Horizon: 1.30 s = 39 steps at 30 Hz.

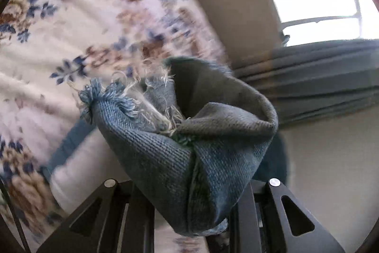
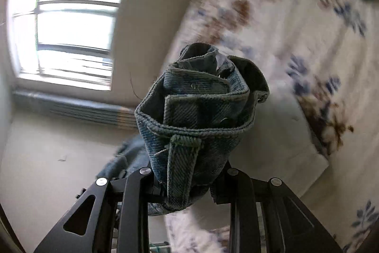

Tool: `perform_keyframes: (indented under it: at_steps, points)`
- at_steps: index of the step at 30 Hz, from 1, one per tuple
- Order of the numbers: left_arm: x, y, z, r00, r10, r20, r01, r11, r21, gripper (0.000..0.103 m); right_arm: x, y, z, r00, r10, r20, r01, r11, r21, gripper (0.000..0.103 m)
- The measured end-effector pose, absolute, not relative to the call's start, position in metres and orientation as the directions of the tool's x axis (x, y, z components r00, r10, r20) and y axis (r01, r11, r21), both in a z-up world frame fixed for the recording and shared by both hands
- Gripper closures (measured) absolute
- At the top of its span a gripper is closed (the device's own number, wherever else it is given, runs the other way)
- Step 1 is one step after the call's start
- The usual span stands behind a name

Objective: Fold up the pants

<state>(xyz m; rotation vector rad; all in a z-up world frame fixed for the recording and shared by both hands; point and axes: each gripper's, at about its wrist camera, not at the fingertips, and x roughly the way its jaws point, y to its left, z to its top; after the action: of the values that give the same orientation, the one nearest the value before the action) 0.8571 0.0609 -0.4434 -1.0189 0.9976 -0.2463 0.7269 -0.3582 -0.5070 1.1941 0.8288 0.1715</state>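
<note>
The pants are blue denim jeans. In the left wrist view my left gripper (image 1: pixel 191 208) is shut on a bunched, frayed leg hem of the jeans (image 1: pixel 165 148), held up in the air. In the right wrist view my right gripper (image 2: pixel 187 186) is shut on the bunched waistband of the jeans (image 2: pixel 196 110), with a belt loop hanging down the front. More denim hangs below the right gripper at the lower left. Both ends are lifted above the bed.
A bed with a cream floral cover (image 1: pixel 71 27) lies below and beside both grippers, also in the right wrist view (image 2: pixel 308 63). A white pillow (image 1: pixel 78 170) lies on it. A bright window (image 2: pixel 71 23), a beige wall and a baseboard heater (image 2: pixel 78 108) stand behind.
</note>
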Motion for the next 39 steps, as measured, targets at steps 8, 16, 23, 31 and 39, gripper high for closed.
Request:
perform_keyframes:
  at_steps: [8, 16, 23, 31, 39]
  points:
    - [0.824, 0.089, -0.524, 0.489, -0.603, -0.630, -0.308, 0.557, -0.772, 0.083, 0.720, -0.346, -0.589, 0.641, 0.558, -0.528, 0.370, 0.378, 0.849, 0.075]
    - [0.802, 0.082, -0.508, 0.463, -0.580, -0.670, -0.304, 0.606, -0.735, 0.080, 0.719, -0.348, -0.575, 0.598, 0.542, -0.590, 0.399, 0.437, 0.806, 0.059]
    - [0.782, 0.079, -0.466, 0.404, -0.338, -0.850, -0.320, 0.818, -0.478, 0.018, 0.694, -0.354, -0.525, 0.502, 0.310, -0.808, 0.468, 0.688, 0.554, 0.011]
    - [0.726, 0.045, -0.377, 0.512, -0.001, -0.859, -0.116, 0.991, -0.070, 0.016, 0.638, -0.287, -0.396, 0.494, -0.145, -0.857, 0.291, 0.957, 0.006, 0.011]
    - [0.649, 0.027, -0.285, 0.578, 0.058, -0.814, -0.023, 0.998, 0.055, 0.016, 0.536, -0.243, -0.279, 0.549, -0.189, -0.814, 0.267, 0.963, -0.043, 0.010]
